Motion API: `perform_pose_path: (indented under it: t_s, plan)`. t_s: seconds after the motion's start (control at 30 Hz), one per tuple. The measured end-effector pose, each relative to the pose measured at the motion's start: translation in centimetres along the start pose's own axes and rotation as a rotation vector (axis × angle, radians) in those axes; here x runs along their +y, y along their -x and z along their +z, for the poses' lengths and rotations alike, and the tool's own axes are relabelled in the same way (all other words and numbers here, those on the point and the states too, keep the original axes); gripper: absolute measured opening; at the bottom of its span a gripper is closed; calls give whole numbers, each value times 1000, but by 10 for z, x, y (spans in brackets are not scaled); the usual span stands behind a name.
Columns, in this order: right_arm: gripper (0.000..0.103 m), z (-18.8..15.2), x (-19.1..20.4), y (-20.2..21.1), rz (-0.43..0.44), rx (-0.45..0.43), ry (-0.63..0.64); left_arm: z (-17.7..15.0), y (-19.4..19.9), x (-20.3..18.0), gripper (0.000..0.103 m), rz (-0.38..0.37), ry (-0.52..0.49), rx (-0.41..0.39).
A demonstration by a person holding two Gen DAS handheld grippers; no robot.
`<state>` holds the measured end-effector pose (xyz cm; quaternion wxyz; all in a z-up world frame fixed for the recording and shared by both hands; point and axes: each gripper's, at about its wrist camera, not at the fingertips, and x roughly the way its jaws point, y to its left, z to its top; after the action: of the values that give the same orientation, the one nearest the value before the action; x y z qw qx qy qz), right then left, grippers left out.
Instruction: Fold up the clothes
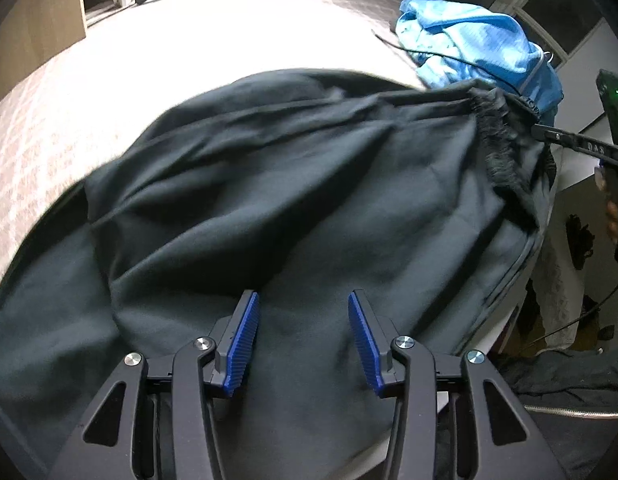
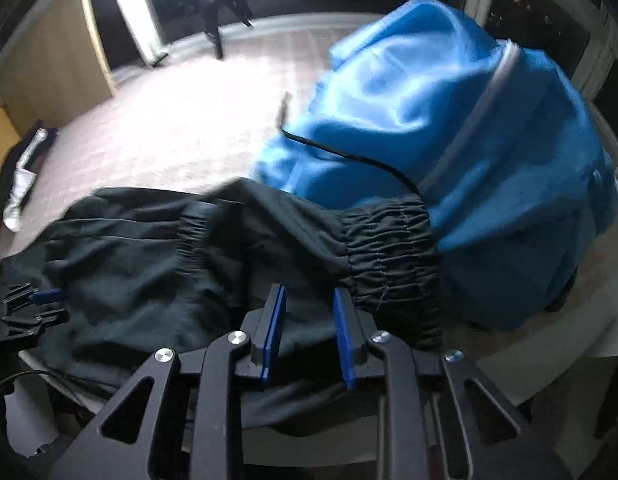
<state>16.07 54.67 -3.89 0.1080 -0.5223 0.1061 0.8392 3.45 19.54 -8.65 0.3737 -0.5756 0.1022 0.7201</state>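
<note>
Under your right claw (image 2: pixel 309 300) lies the dark trousers' waistband (image 2: pixel 389 248), running left to right. Both claws are open and hold nothing; your left claw (image 1: pixel 303 308) hangs over the trouser cloth.

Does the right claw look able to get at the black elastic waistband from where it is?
Probably yes: the right claw hangs open just beside the waistband, nothing lying between them; the blue garment sits behind it.
</note>
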Motion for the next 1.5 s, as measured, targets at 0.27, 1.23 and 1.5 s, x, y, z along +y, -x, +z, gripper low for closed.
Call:
perform_pose_path:
  t_s: [0.27,1.23,1.5]
  plan:
    - [26,1,12,6,134,9,52,62,-26,-112,43,-309,-164,-16]
    - [34,59,17,-50,205,186,179,87,-79,-210,37,-590,-269,-101]
    - [9,59,-11,-57,190,196,168,77,-46,-198,42,-466,-358,-141]
